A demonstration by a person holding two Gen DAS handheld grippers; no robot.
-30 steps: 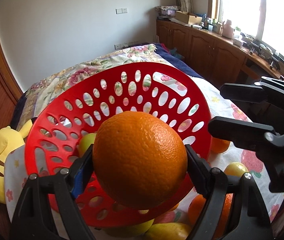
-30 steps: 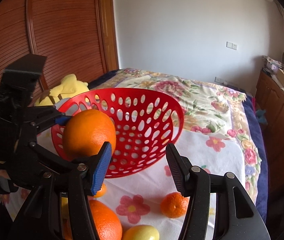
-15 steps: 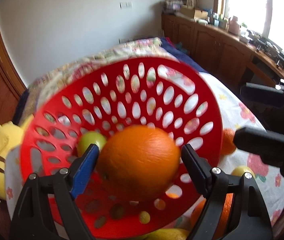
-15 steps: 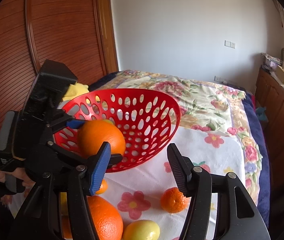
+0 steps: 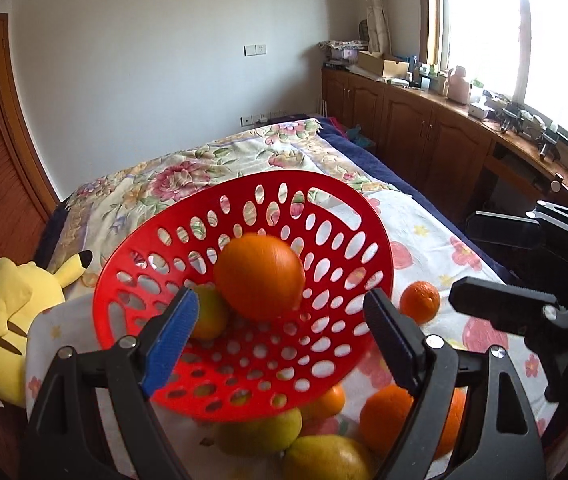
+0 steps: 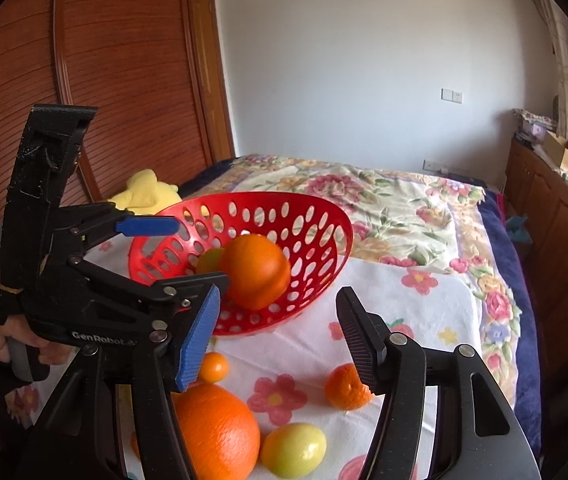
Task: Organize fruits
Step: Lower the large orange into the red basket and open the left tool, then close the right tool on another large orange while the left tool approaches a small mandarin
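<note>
A red perforated basket [image 5: 336, 216] stands on the flowered cloth; it also shows in the right wrist view [image 6: 336, 220]. A large orange [image 5: 260, 276] sits loose inside it, also seen in the right wrist view [image 6: 254, 272], next to a green fruit [image 5: 210, 312]. My left gripper [image 5: 280, 328] is open and empty at the basket's near rim. My right gripper [image 6: 278, 338] is open and empty, above a big orange [image 6: 216, 432], a yellow-green fruit [image 6: 294, 450] and a small mandarin [image 6: 344, 388].
A yellow plush toy [image 5: 20, 300] lies left of the basket. More oranges [image 5: 388, 412] and yellow-green fruits [image 5: 324, 460] lie on the cloth near me. A mandarin [image 5: 420, 302] sits right of the basket. Wooden cabinets [image 5: 424, 128] line the right wall.
My left gripper opened and let go of the large orange, which dropped into the basket. The left gripper then drew back from the basket. The right gripper stayed open and nearly still.
</note>
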